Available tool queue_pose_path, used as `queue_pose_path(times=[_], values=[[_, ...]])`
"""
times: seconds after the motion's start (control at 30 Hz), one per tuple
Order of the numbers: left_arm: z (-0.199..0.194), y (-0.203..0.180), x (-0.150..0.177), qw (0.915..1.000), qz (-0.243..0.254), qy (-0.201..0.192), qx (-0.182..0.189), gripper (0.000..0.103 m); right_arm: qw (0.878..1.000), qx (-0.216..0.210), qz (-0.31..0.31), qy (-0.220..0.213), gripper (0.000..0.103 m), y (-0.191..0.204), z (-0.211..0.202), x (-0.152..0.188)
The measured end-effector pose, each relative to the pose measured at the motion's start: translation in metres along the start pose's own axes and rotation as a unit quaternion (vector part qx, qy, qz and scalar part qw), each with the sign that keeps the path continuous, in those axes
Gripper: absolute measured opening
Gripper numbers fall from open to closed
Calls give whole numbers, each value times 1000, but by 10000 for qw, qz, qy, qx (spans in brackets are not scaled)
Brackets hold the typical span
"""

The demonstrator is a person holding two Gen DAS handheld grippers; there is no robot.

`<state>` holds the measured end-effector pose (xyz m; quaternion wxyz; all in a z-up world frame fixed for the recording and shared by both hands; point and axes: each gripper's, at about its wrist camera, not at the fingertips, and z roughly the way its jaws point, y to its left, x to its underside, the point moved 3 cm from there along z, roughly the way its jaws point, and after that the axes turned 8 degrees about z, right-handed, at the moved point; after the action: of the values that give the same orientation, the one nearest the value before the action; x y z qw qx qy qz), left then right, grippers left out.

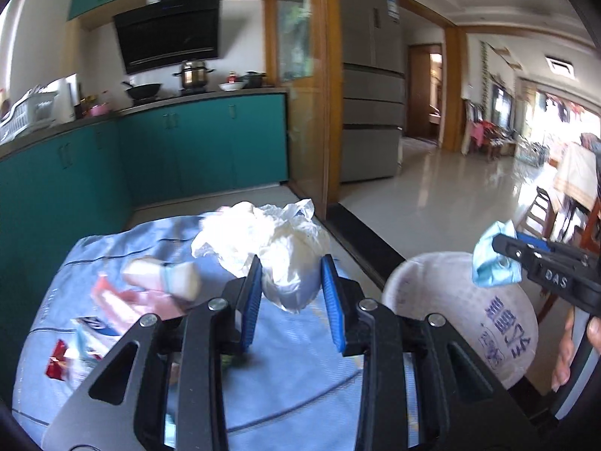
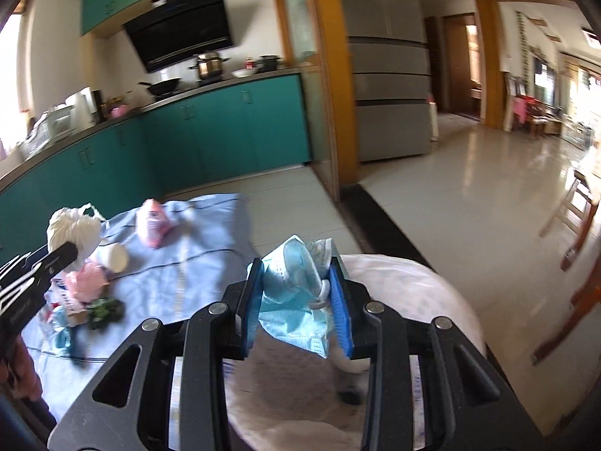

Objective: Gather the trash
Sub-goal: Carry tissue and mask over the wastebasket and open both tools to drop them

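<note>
My left gripper (image 1: 291, 285) is shut on a crumpled white plastic bag (image 1: 285, 248), held above a light blue cloth (image 1: 300, 357). From the right wrist view the same left gripper (image 2: 71, 251) shows at the left with the white bag (image 2: 73, 231). My right gripper (image 2: 296, 293) is shut on a crumpled blue face mask (image 2: 293, 282), above a large white sack with blue print (image 2: 405, 293). In the left wrist view that right gripper (image 1: 503, 248) and mask (image 1: 494, 261) hang over the sack (image 1: 462, 308).
Loose trash lies on the cloth: a paper cup (image 2: 114, 257), a pink packet (image 2: 152, 225), a green scrap (image 2: 105, 312), a red wrapper (image 1: 58, 364). Teal cabinets (image 1: 203, 146) run behind, with a fridge (image 1: 372, 86). A wooden chair (image 2: 574, 210) stands on the tiled floor at right.
</note>
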<state>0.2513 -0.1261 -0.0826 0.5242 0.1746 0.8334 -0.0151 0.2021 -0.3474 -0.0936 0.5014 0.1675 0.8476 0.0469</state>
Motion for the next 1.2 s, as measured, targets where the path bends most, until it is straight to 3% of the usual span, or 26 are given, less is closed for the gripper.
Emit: queue_pose_path(times=[0.43,0.6,0.7,0.77,0.83,0.93,1.2], values=[[45,-97,11,9932,260,245,1107,32,9989,432,96,-133,34,-35,-12,3],[60,-115,17,9850,207,371,1672,33,9986,490,86,-167,34,-38,-14,3],[67,-122,20,9794,167,423,1967,40,9985,507,111,-173,34,-39,-13,2],[71,-126,22,9793,221,463,1956,51,9984,522,127,-166,35,-38,-11,2],[71,-126,23,9816,267,438,1839,69,9984,528,155,-150,35,-40,-11,2],[69,-121,20,9838,269,385,1730,76,9983,531,177,-133,35,-39,-8,2],[57,-84,12,9927,-47,222,1183,78,9985,516,149,-133,35,-38,-8,2]])
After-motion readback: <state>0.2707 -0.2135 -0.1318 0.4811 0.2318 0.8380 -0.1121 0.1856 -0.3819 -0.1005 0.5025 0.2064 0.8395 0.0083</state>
